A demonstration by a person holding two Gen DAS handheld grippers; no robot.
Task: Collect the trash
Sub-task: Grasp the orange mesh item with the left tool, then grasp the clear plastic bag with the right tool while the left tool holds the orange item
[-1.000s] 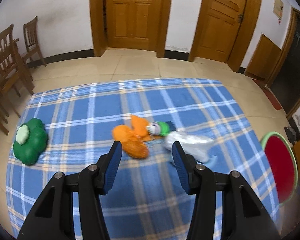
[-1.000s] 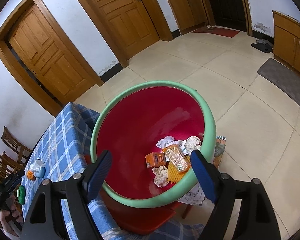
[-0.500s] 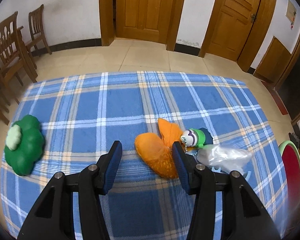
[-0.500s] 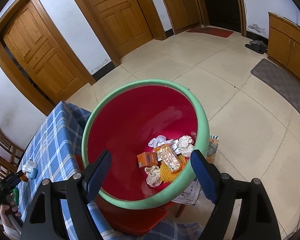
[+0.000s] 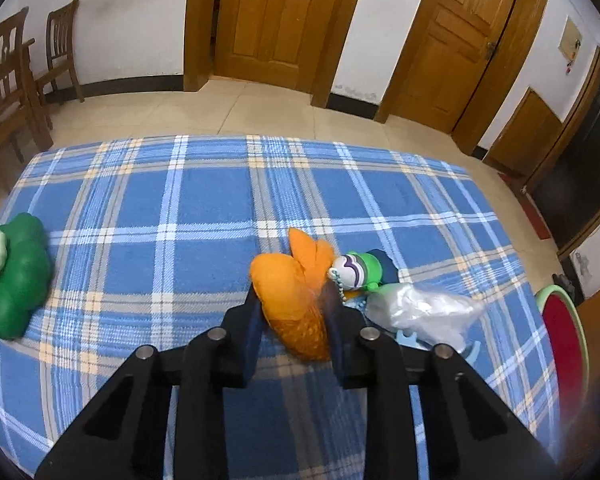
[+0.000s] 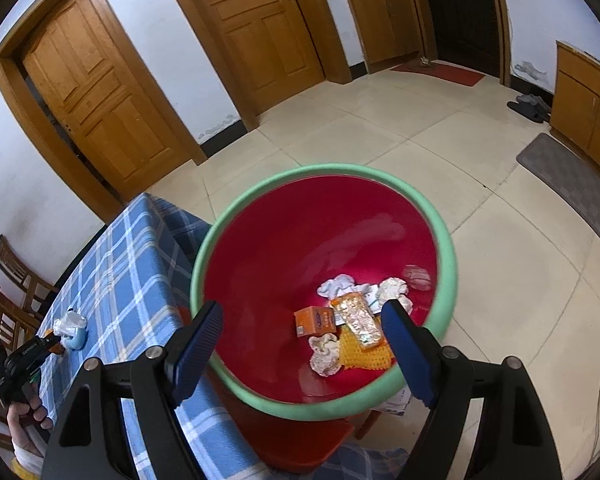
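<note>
Orange peel (image 5: 296, 300) between left claw (image 5: 292, 312) fingers

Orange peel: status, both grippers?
Left gripper fingers closed around orange peel, on the tablecloth. Right gripper open, empty, over red bin. Green keychain toy and plastic bag touching the peel.

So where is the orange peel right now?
In the left wrist view, the orange peel lies on the blue plaid tablecloth between the left gripper fingers, just left of the small green-capped toy.
</note>
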